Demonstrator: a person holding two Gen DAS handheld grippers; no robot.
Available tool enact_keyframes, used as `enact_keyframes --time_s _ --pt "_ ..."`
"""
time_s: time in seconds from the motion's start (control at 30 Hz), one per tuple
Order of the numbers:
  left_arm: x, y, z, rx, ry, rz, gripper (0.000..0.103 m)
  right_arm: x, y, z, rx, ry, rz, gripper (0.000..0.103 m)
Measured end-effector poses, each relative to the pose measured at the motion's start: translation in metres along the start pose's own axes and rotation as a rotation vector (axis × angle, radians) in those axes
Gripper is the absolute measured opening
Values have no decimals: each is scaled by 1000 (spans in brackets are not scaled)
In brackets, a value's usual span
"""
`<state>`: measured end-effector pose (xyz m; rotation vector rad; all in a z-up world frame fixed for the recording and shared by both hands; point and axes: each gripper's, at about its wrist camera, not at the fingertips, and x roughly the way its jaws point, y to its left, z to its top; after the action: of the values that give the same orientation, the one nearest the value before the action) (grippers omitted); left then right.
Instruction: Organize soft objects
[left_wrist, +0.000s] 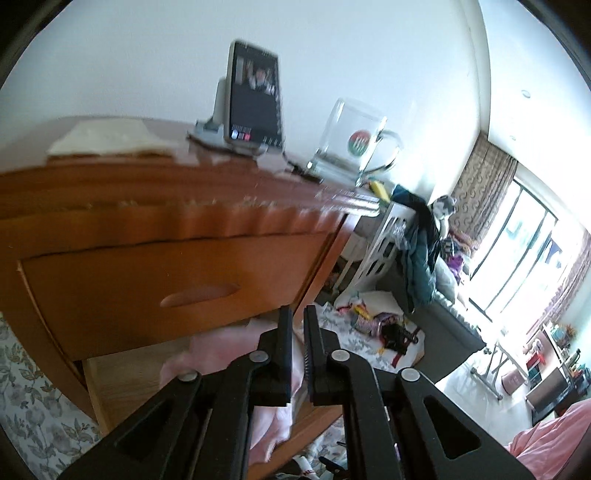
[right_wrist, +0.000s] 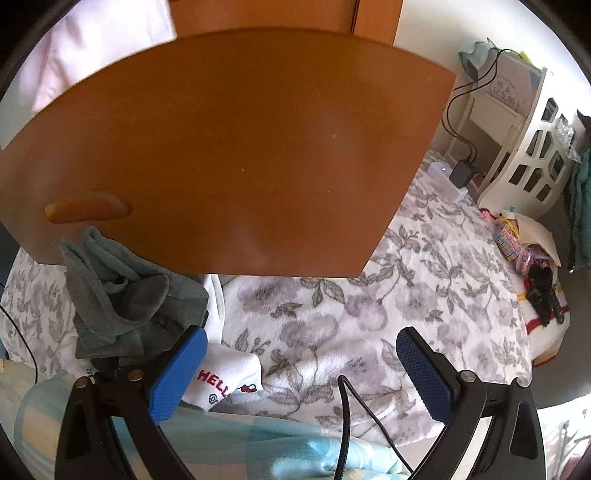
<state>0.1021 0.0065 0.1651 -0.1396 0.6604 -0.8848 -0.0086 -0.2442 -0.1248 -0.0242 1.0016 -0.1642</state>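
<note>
Left gripper (left_wrist: 298, 332) closed below the nightstand (left_wrist: 147, 229), apparently empty.
Right gripper (right_wrist: 301, 363) open; grey cloth (right_wrist: 125, 295) under nightstand's drawer front.

A grey sock (right_wrist: 122, 295) lies crumpled in a loose heap on the floral blanket (right_wrist: 332, 314), its upper end against the front of the wooden drawer (right_wrist: 229, 147). Just beside it lies a white garment (right_wrist: 221, 384) with red lettering. A pale pink cloth (left_wrist: 218, 354) is bunched in the open compartment under the nightstand's drawer (left_wrist: 147, 288)
</note>
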Motion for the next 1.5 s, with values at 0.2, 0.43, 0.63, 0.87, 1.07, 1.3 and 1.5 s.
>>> enact_keyframes --time_s 0.2,0.43,0.63,0.87,1.07,1.3,1.5 --pt "6 -5 -4 -24 53 65 4 -6 2 -3 -13 -24 -18 103" --pt "76 37 -25 -126 322 223 5 -10 5 -4 -30 -44 -33 103" --pt "135 66 -54 -185 537 269 63 -9 4 -5 -26 -43 -24 103" --pt "172 105 -80 -249 686 396 70 -7 2 -4 -17 -38 -9 103" --pt "186 115 -106 -328 779 328 66 -7 2 -5 -17 -38 -7 103" --pt "172 108 -111 -357 731 263 11 -9 2 -5 -21 -44 -12 103" --pt "127 98 -99 -415 534 156 8 -10 2 -5 -19 -50 -15 103"
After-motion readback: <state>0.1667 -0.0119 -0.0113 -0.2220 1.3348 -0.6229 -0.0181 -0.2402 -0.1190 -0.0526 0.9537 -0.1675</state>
